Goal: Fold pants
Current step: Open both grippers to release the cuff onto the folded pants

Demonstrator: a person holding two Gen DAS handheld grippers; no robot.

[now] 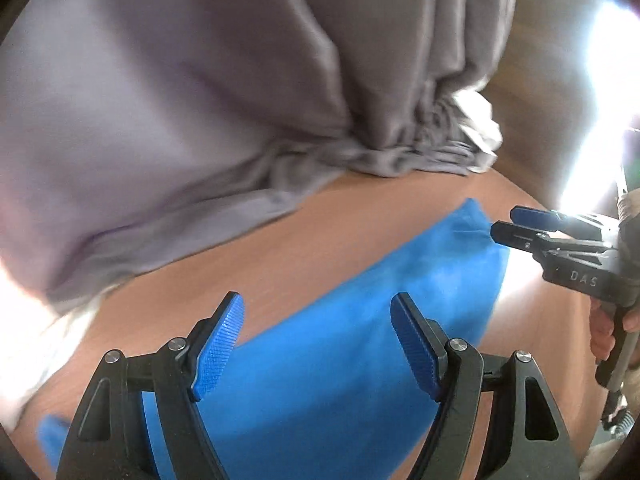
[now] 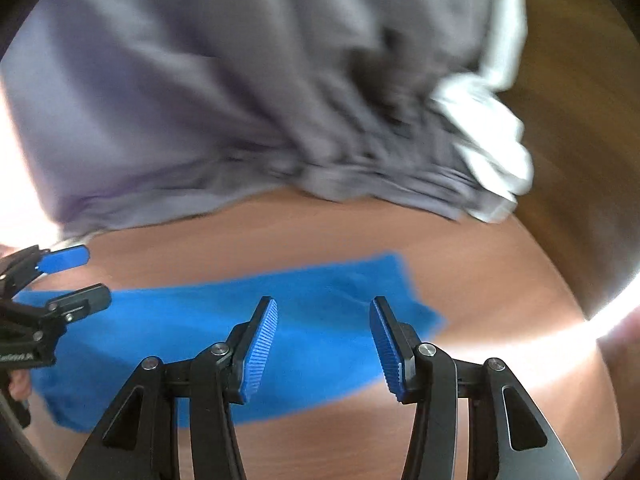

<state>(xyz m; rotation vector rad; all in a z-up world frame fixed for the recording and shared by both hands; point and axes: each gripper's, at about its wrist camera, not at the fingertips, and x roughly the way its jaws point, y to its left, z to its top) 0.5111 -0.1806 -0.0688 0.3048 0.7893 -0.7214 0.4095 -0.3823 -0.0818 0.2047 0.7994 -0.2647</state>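
Note:
Grey pants (image 1: 180,92) with a gathered waistband lie bunched on the wooden table (image 1: 320,236), filling the upper part of both views; they also show in the right wrist view (image 2: 240,100). A white cloth part (image 2: 488,140) sticks out at their right end. My left gripper (image 1: 318,344) is open and empty, held over a blue cloth (image 1: 360,360). My right gripper (image 2: 324,348) is open and empty over the same blue cloth (image 2: 200,332). Each gripper shows in the other's view, the right one (image 1: 504,224) and the left one (image 2: 84,276), both open.
The blue cloth lies flat on the table in front of the pants. The table's edge (image 2: 560,272) curves at the right, with darker floor (image 2: 580,120) beyond. Bright glare (image 1: 608,80) washes out the right side of the left wrist view.

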